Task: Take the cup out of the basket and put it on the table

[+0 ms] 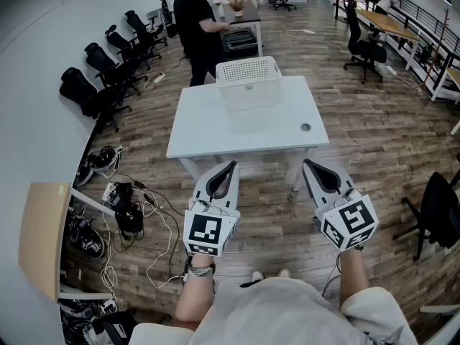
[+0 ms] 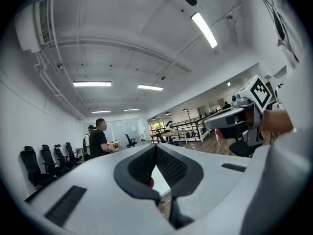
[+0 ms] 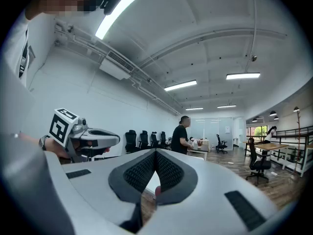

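A white perforated basket (image 1: 249,77) stands at the far edge of the white table (image 1: 215,131). The cup does not show; the basket's inside is hidden from here. My left gripper (image 1: 232,165) and right gripper (image 1: 306,163) hover side by side over the floor, just short of the table's near edge. Both are shut with nothing in them. In the left gripper view the left gripper's (image 2: 156,147) jaws meet at the tips, and the right gripper (image 2: 234,119) shows beside it. In the right gripper view the right gripper (image 3: 156,153) is likewise closed and empty.
A person in black (image 1: 195,27) stands behind the table by a dark case. Black office chairs (image 1: 108,70) line the left wall. Cables and gear (image 1: 129,214) lie on the floor at left, next to a wooden shelf (image 1: 43,236). A round grommet (image 1: 305,127) marks the table's right side.
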Tool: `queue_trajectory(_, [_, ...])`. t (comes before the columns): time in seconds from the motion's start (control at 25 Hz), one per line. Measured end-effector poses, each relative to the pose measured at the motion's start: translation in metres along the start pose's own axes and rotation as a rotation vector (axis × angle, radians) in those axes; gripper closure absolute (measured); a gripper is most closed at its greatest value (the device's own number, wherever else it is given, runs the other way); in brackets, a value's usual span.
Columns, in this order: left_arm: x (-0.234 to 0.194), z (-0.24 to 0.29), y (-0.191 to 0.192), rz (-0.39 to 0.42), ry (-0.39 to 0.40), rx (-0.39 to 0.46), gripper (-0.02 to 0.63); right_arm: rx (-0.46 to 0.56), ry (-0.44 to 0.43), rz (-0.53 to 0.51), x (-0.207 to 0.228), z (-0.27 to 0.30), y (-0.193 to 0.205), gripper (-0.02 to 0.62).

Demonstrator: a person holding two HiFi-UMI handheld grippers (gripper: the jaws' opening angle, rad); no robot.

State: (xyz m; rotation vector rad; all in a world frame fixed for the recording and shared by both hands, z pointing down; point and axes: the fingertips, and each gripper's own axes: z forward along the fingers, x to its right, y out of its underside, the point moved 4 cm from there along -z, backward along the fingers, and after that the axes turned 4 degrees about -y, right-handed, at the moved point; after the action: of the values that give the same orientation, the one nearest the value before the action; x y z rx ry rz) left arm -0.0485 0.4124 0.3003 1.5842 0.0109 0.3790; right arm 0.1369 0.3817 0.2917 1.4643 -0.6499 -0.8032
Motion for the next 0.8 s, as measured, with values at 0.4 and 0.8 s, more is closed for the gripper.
queue_trajectory(0.4, [-0.012,0.011,0.013,-0.008,0.016,-0.009,0.604,0.042,-0.012,0.050,0.002,0.013,0.002,0.578])
queue_trajectory(0.8, [-0.036,0.013,0.034,-0.024,0.061,-0.026,0.604,0.035,0.019,0.038,-0.012,0.032,0.005,0.578])
